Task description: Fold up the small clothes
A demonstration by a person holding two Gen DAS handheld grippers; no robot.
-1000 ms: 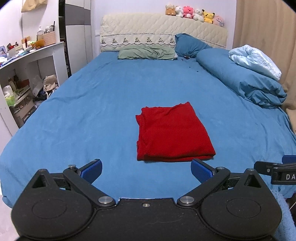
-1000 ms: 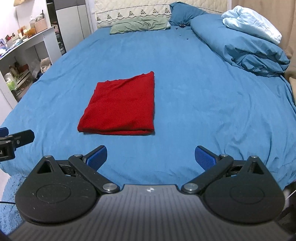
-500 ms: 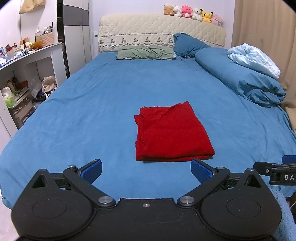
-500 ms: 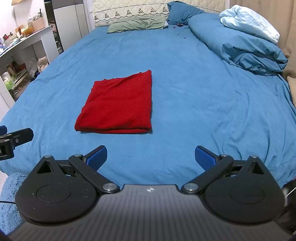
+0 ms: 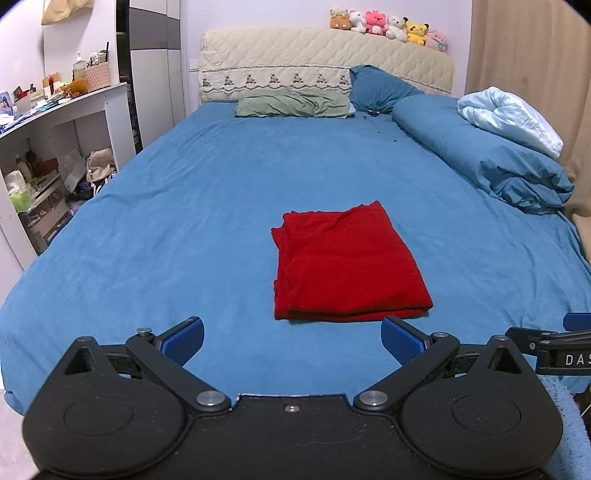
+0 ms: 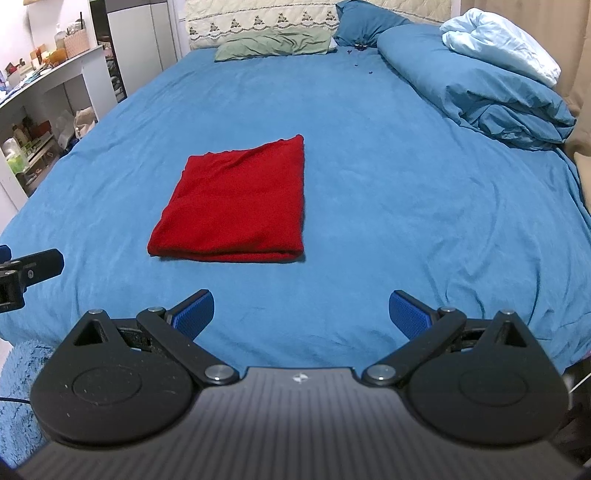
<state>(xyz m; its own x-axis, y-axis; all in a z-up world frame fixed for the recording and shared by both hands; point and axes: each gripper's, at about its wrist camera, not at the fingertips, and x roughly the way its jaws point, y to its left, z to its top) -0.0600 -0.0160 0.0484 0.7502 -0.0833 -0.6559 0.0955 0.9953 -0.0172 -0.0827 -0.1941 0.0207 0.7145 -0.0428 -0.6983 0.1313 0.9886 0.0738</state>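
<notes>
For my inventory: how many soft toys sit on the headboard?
6, in one row on the headboard's right part: soft toys brown, white, pink, white, yellow, pink. More may be hidden.

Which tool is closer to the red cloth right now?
Left. The left tool sits just short of the red cloth, at its near edge; the right tool is farther back, off to the cloth's right.

A red cloth (image 5: 345, 264) lies folded flat in a neat rectangle on the bed.
</notes>
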